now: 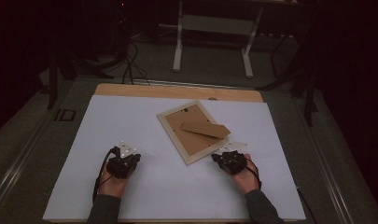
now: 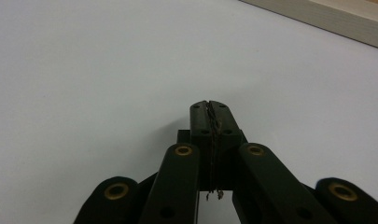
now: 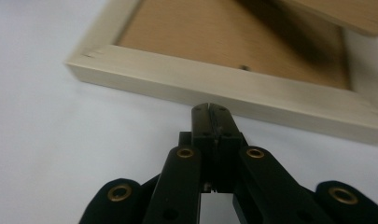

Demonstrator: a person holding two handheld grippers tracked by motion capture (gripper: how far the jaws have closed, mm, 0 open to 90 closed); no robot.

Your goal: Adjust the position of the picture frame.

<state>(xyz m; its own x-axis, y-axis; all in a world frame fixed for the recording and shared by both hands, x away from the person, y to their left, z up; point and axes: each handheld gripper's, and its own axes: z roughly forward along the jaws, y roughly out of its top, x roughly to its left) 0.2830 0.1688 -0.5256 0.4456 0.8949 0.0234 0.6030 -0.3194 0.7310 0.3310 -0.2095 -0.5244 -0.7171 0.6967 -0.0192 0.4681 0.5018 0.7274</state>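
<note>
Picture frame (image 1: 195,131) lies face down mid-counter (image 1: 130,121), brown stand flap (image 1: 205,129) raised; left gripper (image 1: 125,157) well apart, jaws pressed together, empty; right gripper (image 3: 210,108) near frame's pale edge, jaws pressed together

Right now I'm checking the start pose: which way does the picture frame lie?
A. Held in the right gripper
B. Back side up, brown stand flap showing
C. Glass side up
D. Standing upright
B: the picture frame lies flat, brown backing and stand flap facing up.
</note>
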